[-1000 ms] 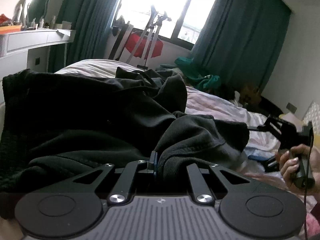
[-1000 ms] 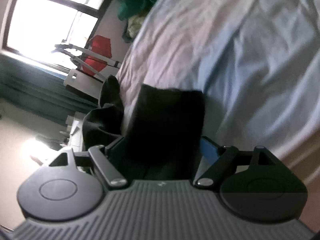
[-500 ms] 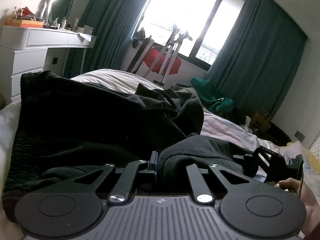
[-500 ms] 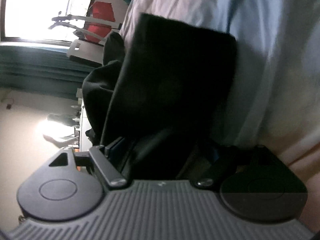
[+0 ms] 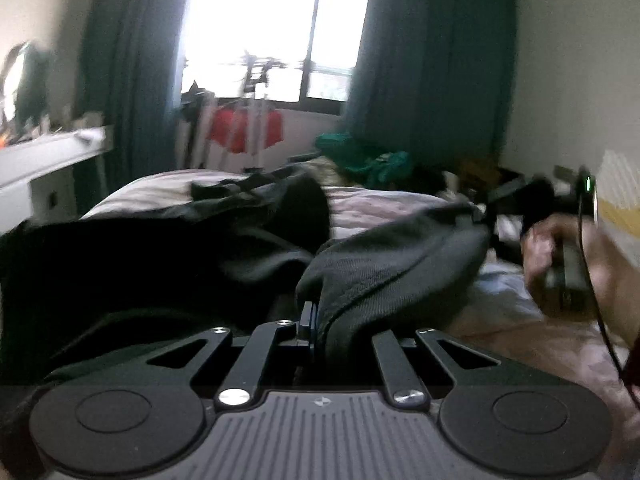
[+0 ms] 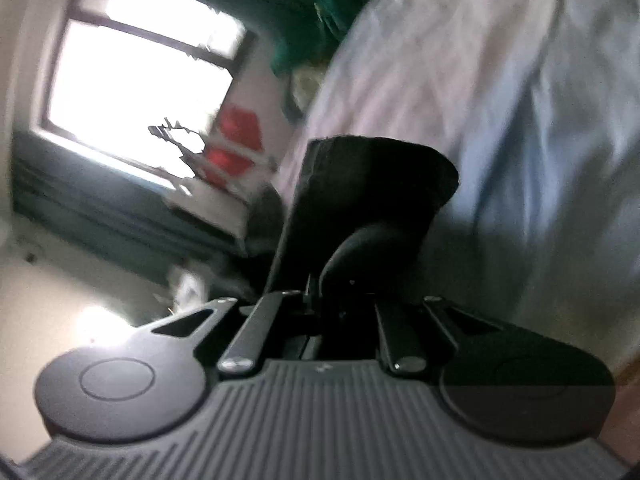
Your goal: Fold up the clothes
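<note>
A garment lies heaped across the bed, its near edge toward the left gripper; a clothes rack stands beyond the bed's far edge, under the window

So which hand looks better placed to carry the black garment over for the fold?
Probably the right: the right gripper has a free end of the black garment raised off the bed. The left gripper pinches near the heavy bulk.
</note>
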